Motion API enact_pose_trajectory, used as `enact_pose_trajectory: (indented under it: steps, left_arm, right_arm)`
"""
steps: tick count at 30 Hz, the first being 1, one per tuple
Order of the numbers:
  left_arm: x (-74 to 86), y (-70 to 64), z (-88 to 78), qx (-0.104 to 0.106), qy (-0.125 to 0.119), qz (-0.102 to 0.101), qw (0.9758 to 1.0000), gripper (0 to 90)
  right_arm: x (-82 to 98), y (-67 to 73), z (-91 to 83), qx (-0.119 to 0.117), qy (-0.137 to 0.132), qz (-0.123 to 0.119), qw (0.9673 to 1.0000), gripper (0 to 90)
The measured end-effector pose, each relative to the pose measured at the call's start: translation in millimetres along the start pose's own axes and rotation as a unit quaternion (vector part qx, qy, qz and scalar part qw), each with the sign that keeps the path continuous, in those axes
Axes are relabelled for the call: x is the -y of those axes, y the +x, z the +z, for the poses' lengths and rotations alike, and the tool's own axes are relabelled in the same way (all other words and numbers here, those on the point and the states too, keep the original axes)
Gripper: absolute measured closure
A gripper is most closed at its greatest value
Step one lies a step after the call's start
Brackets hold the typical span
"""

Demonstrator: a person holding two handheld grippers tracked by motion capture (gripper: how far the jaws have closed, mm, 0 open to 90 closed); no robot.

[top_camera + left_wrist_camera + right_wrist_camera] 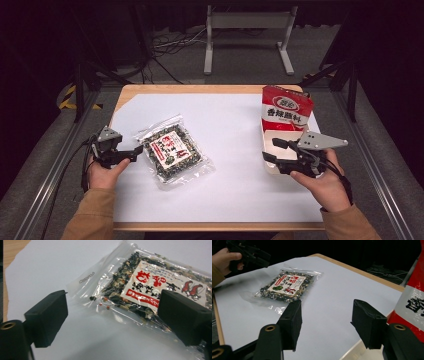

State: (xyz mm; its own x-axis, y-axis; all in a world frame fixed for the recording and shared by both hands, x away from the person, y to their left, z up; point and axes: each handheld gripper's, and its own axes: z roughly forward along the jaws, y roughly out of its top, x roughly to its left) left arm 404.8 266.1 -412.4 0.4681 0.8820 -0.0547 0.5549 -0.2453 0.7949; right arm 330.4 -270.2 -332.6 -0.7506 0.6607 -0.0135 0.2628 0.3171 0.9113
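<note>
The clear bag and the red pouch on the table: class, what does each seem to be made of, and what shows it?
The clear bag looks like thin glossy plastic film: it is see-through, creased and catches glints, with a paper-like printed label. The red pouch seems a stiffer, opaque printed plastic or foil laminate, since it stands upright in the white tray; which of the two is unclear.

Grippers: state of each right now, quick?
Left gripper: open, holding nothing, jaws at the clear snack bag.
Right gripper: open, empty, over the white sheet.
</note>
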Motion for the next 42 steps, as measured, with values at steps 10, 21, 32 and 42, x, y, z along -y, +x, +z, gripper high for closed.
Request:
enact_pose_trajectory:
  steps: [10, 21, 32, 42]
  left_arm:
    - [1.0, 8.2, 5.6, -0.002, -0.042, -0.029, 0.9987, 22.5]
    - [-4.0, 31.6, 29.2, -0.013, -0.002, -0.090, 0.9958, 26.5]
    - [0.8, 46.2, 53.1, 0.012, 0.004, -0.145, 0.9894, 21.9]
    - [2.3, 44.7, 64.1, 0.019, 0.032, -0.160, 0.9864, 26.4]
  right_arm:
    - [7.9, 7.6, 5.6, -0.009, 0.007, -0.007, 0.9999, 41.2]
    - [10.1, 12.8, 13.0, -0.021, 0.010, -0.015, 0.9996, 40.2]
    - [12.7, 13.7, 15.1, -0.021, 0.012, -0.019, 0.9995, 39.3]
    - [13.7, 14.6, 16.5, -0.022, 0.010, -0.019, 0.9995, 38.5]
